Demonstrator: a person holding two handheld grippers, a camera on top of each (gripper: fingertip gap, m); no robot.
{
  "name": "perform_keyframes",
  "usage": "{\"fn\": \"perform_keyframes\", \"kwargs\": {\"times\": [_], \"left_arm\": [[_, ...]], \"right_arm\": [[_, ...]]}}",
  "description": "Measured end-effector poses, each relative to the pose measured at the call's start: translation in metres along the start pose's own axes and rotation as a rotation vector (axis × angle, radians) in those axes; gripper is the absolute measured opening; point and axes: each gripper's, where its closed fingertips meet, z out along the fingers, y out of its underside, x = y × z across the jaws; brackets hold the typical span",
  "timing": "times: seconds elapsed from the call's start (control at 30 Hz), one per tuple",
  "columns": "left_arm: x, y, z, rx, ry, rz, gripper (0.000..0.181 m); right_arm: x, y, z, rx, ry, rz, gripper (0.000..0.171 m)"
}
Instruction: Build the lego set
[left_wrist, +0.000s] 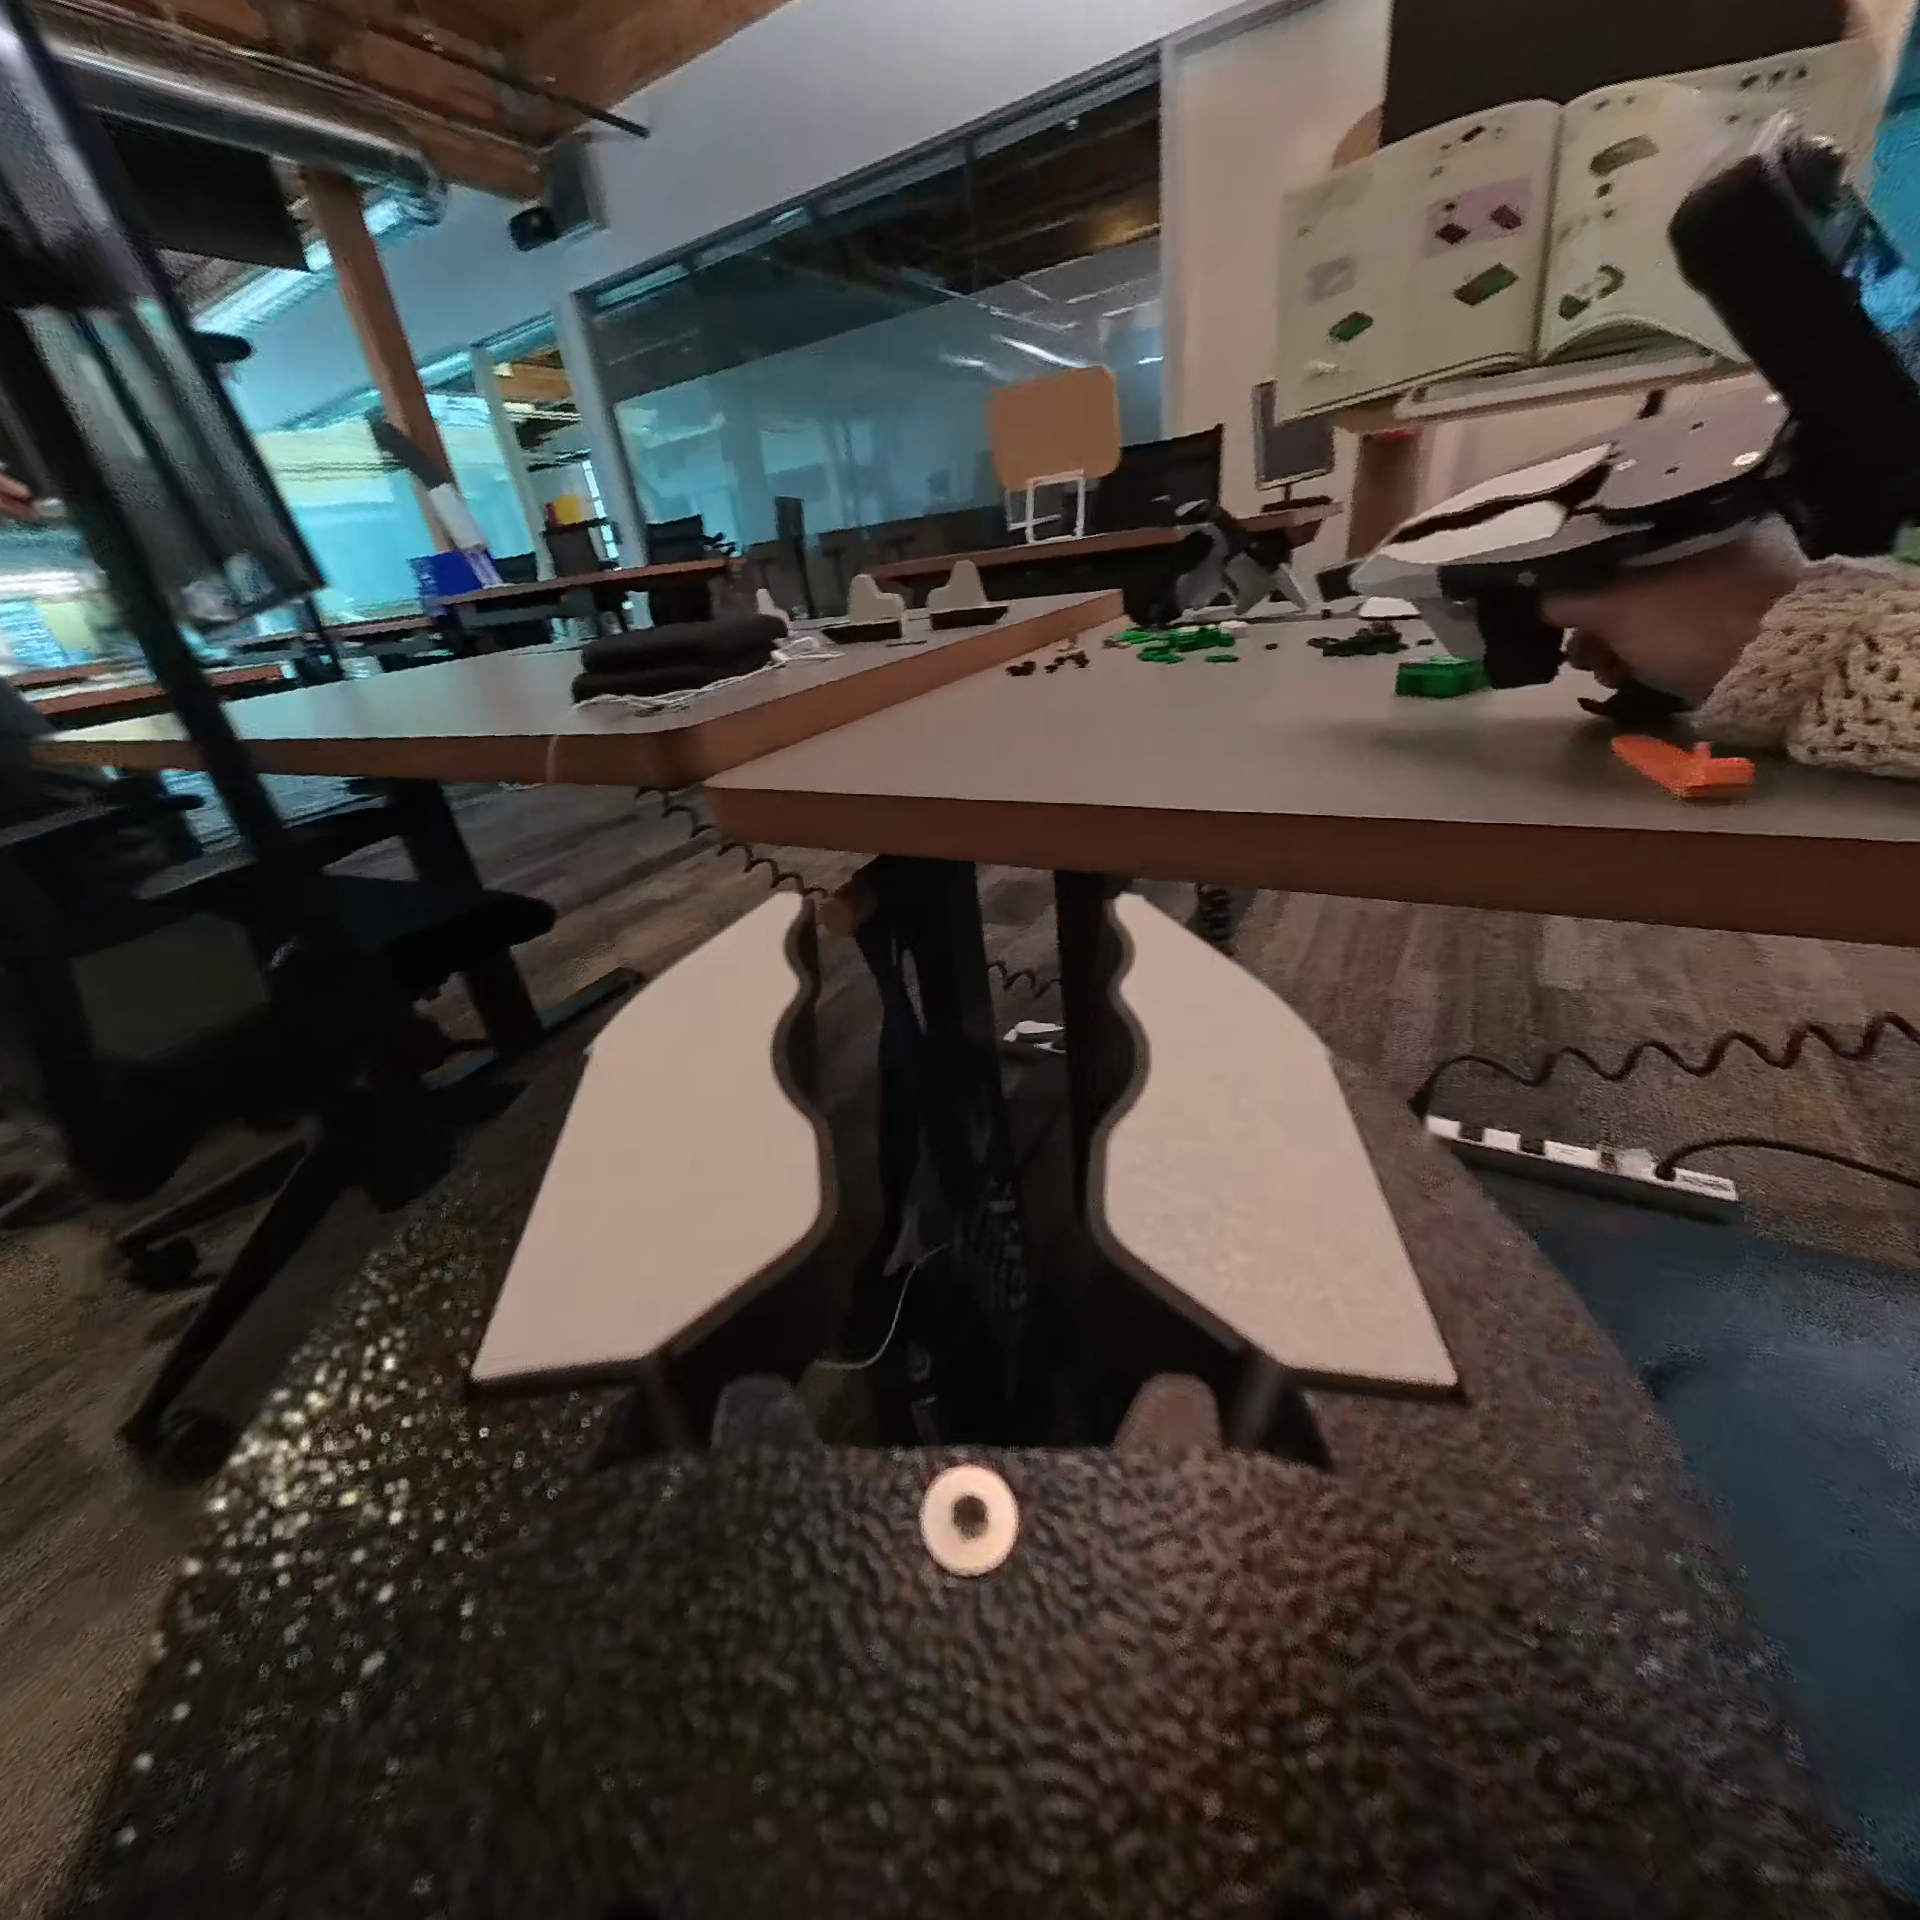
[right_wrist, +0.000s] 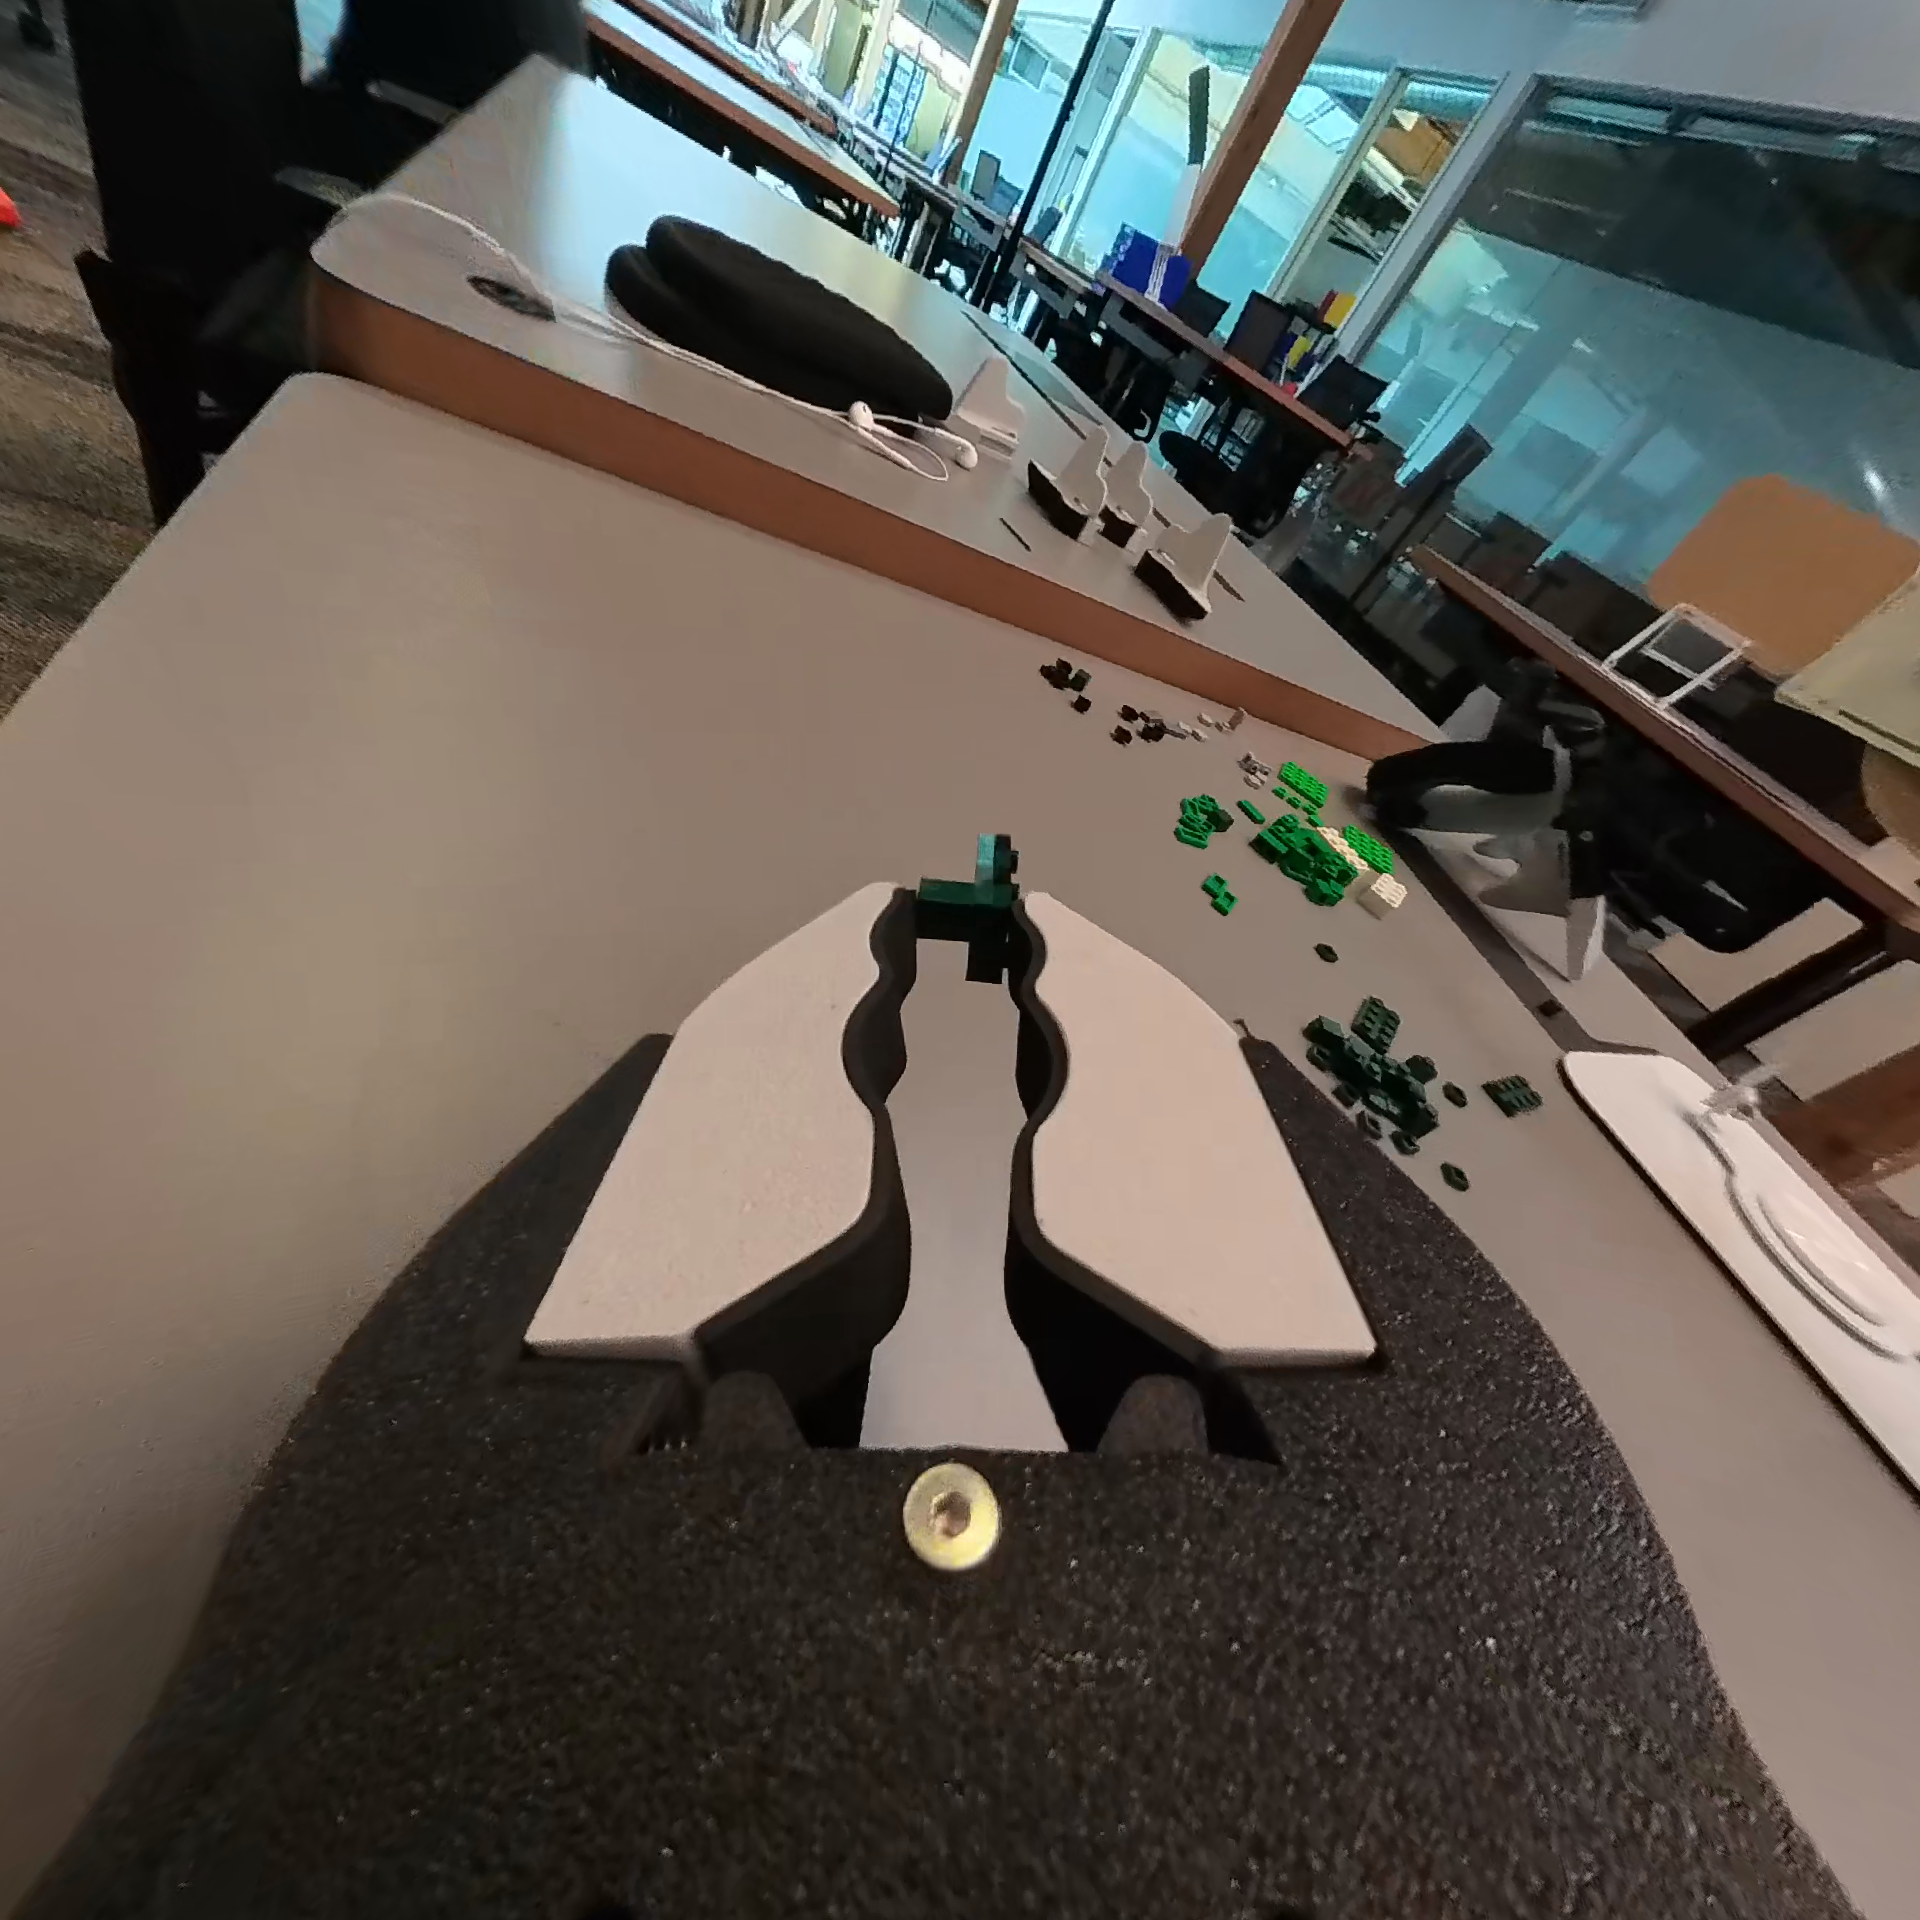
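Note:
My right gripper is shut on a small dark green lego assembly and holds it just above the grey table. It also shows in the left wrist view, held by a hand resting on the table. My left gripper is open and empty, below and in front of the table edge, over the floor. Bright green bricks, dark green bricks and tiny black pieces lie scattered to the right. A green built piece sits by the hand.
An open instruction booklet stands on a stand at the back right. An orange tool lies near the sleeve. A spare gripper lies past the bricks, a white board at right. A power strip lies on the floor.

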Motion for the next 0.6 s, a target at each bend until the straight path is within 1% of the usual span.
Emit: {"fn": "perform_keyframes", "kwargs": {"times": [0.13,0.33,0.47,0.6], "left_arm": [[0.001,0.005,0.036,0.029,0.083,0.014,0.052],[-0.001,-0.004,0.108,0.095,0.215,-0.036,0.051],[0.000,-0.026,0.149,0.100,0.301,-0.141,0.053],[-0.004,-0.064,0.164,0.070,0.376,-0.174,0.053]], "right_arm": [[0.003,0.002,0.002,-0.010,0.019,-0.020,0.016],[0.009,0.007,0.003,-0.033,0.094,-0.093,0.016],[0.001,0.018,0.010,-0.120,0.094,-0.204,0.016],[-0.005,0.031,0.017,-0.216,0.066,-0.268,0.016]]}}
